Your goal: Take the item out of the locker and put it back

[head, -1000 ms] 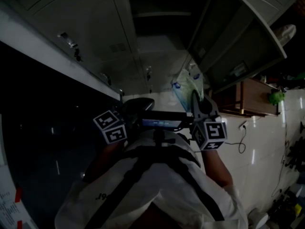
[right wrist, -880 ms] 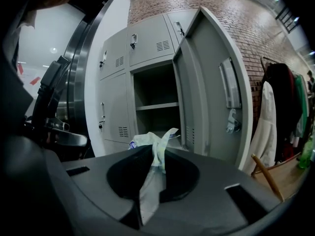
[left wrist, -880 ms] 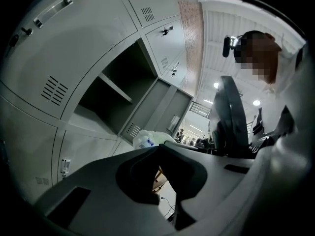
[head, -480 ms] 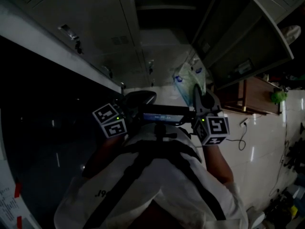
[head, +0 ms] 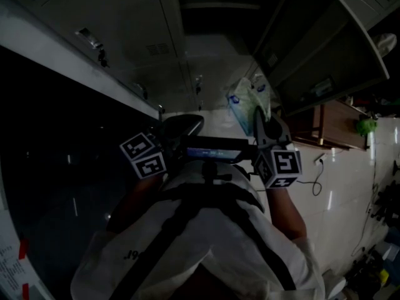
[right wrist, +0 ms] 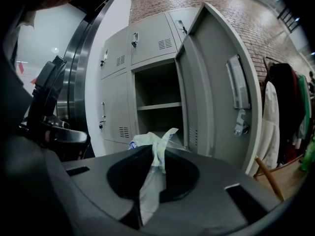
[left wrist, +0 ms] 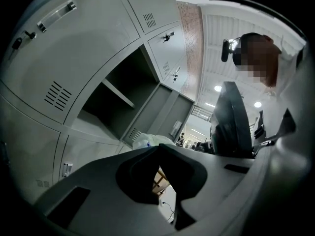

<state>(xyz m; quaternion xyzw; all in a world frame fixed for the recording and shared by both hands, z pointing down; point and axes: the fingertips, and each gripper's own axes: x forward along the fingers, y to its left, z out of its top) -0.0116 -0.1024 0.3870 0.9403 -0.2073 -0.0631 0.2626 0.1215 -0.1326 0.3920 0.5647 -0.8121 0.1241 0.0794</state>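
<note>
Now my right claw [right wrist: 156, 152] pinches only a thin bit of the plastic bag [right wrist: 147, 193], so it might slip out.

Dim, underexposed head view; brighter, fisheye-warped gripper views

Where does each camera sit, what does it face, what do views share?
Left gripper view: on the left hand-held gripper, facing the open locker; shut jaws, person's head show.
Right gripper view: on the right hand-held gripper, facing that locker; jaws pinch a plastic bag.
Head view: on the head, looking steeply down; shirt, both hand-held grippers show.
All three share locker and bag.
</note>
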